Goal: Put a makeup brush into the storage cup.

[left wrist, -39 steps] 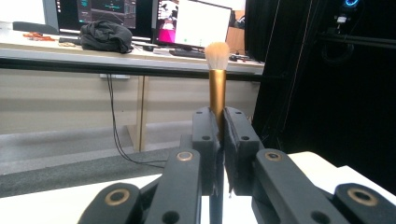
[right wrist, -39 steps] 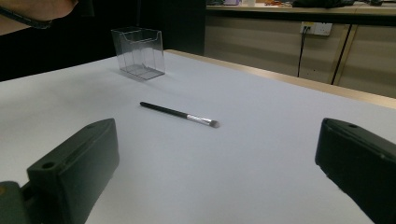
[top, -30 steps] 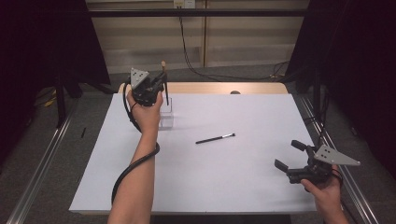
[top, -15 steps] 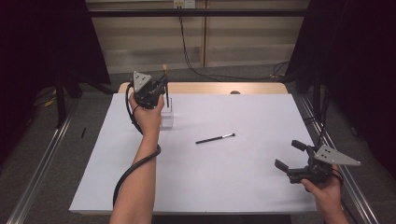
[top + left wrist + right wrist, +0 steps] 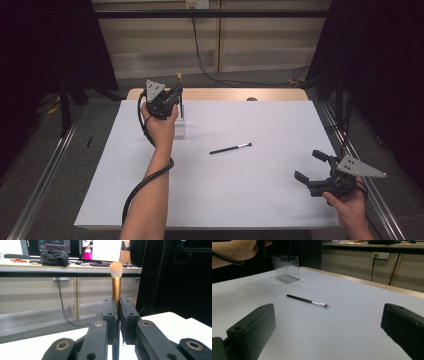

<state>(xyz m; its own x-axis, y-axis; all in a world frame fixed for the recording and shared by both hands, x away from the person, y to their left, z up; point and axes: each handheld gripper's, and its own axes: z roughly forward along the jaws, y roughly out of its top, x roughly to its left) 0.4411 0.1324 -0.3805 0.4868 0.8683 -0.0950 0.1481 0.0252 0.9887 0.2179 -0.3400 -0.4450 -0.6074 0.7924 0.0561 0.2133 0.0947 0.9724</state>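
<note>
Gold-collared brush [image 5: 116, 285] with a pale tuft, upright, pinched between the black jaws of the left gripper [image 5: 117, 315], handle running down between the pads. Seen from above as a thin dark stick with a tan tip [image 5: 179, 92], held at the far left part of the table [image 5: 240, 200], just above a clear plastic box [image 5: 180, 127]. Left gripper [image 5: 167, 97] gripped by a hand at the end of a bare forearm reaching in from the bottom edge, black cable looping beside the arm.

Clear plastic box [image 5: 286, 268] standing open-topped on the white tabletop, near the far edge.

Second brush [image 5: 230, 148], slim and black with a silver collar, lying flat near the middle of the table, well apart from both grippers; in the right gripper view [image 5: 308, 301], bristle end turned toward the camera's right.

Right gripper [image 5: 314, 167] low at the near right corner, jaws spread wide with nothing between them, pointed toward the table's middle.

Beyond the table, a wooden desk front, hanging cables, monitors and a dark bundle of cloth [image 5: 54, 257].
</note>
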